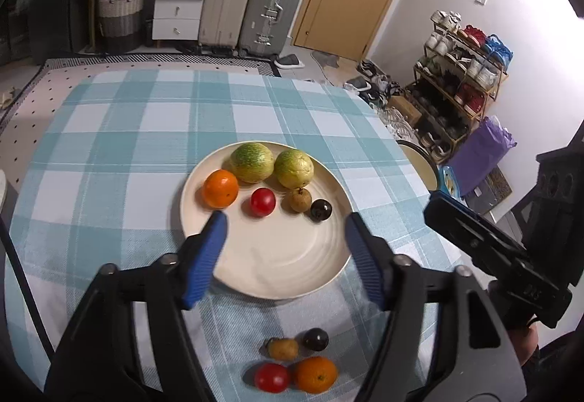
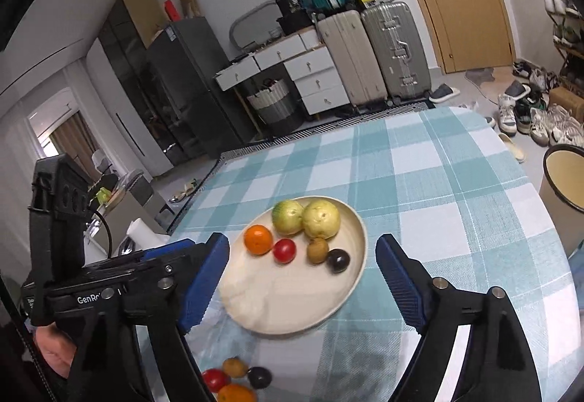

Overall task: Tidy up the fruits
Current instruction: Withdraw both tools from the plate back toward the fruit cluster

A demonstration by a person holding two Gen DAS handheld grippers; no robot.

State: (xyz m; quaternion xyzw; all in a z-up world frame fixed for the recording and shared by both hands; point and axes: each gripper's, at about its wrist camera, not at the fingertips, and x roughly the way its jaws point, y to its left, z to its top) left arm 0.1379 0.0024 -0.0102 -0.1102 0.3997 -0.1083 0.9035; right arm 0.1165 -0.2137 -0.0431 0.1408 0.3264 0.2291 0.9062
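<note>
Nearest us in the left wrist view, at about 6 o'clock, 4 loose fruits lie on the checked surface (image 1: 120, 131): a red tomato (image 1: 271, 377) touching an orange (image 1: 315, 374), with a small brown fruit (image 1: 283, 348) and a dark plum (image 1: 315, 339) just behind them. They are still off the plate, so we judge the sorting unfinished.

Above them our left gripper (image 1: 286, 248) hangs over the near rim of the white plate (image 1: 284, 267), its fingers spread wide and carrying nothing. Our right gripper (image 2: 303, 278) is likewise released and empty, hovering over the same plate.

Farther, on the plate's 12 o'clock half, 6 fruits sit: an orange on the plate (image 1: 220, 188), a red tomato on the plate (image 1: 262, 202), a brown fruit on the plate (image 1: 300, 199), a dark plum on the plate (image 1: 321, 209), and 2 green-yellow guavas (image 1: 252, 162) touching at the back.

The risks we see: the loose fruits are round and packed close, so 1 wide finger coming down could nudge a neighbour and roll it toward the near edge. Both grippers crowd the same spot, so they could collide. A fruit dropped onto the plate may knock the plum at its 3 o'clock rim outward.
</note>
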